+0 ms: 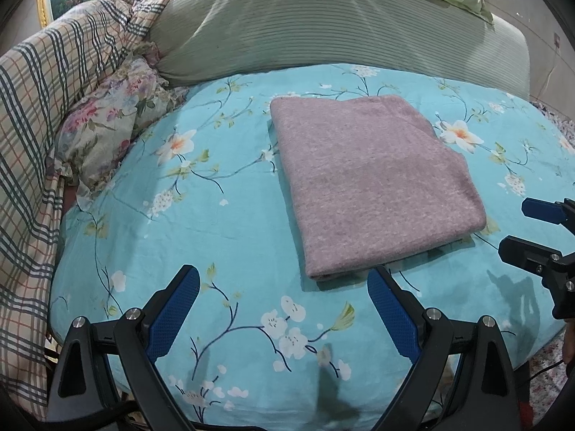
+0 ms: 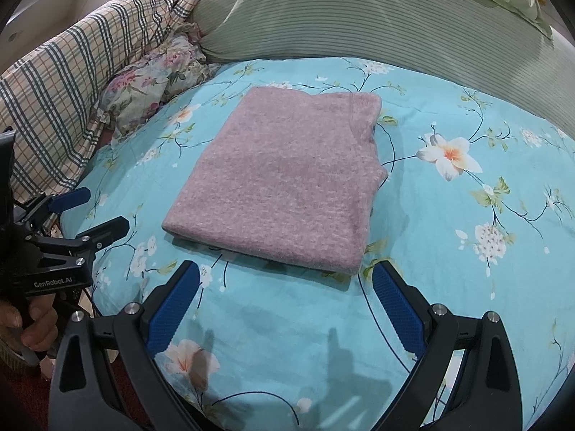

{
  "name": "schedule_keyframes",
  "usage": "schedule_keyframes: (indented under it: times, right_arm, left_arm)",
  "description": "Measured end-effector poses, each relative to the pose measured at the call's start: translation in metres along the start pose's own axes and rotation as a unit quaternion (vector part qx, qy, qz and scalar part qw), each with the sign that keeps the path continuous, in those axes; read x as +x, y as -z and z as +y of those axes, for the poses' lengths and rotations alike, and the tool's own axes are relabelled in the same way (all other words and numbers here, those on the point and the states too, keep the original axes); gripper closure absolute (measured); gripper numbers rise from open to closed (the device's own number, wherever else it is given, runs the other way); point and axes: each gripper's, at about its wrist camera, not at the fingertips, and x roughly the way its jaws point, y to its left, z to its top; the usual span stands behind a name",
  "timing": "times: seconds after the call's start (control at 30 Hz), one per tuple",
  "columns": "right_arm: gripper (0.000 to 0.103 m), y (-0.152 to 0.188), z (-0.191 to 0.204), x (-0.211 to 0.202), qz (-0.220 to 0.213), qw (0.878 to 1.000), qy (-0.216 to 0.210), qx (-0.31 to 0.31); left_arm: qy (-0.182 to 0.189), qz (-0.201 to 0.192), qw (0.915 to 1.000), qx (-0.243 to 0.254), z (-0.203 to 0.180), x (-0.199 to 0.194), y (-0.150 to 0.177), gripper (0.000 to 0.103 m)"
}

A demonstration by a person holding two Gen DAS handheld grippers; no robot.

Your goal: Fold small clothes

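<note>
Just ahead of both claws, a folded mauve garment lies flat on a turquoise flowered bedsheet, its near edge close to the fingertips but apart from them. Bare sheet lies open between the claws and around the cloth. Beyond it a ribbed green pillow closes the far side, and to the left a plaid quilt and a floral pillow crowd the margin.

The left gripper is spread wide, holding nothing, touching nothing. The right gripper stands equally wide and empty.

A hand grips the left tool's handle, partly cut off at the frame's edge. How the garment's layers lie underneath is hidden.
</note>
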Motion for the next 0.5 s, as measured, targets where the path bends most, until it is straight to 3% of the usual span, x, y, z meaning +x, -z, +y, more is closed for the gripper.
schedule_keyframes:
  times: [0.5]
  right_arm:
    - [0.006, -0.017, -0.011, 0.009, -0.007, 1.000, -0.002, 0.004]
  left_arm:
    - [-0.001, -0.006, 1.0000, 0.002, 0.002, 0.010, -0.016, 0.008]
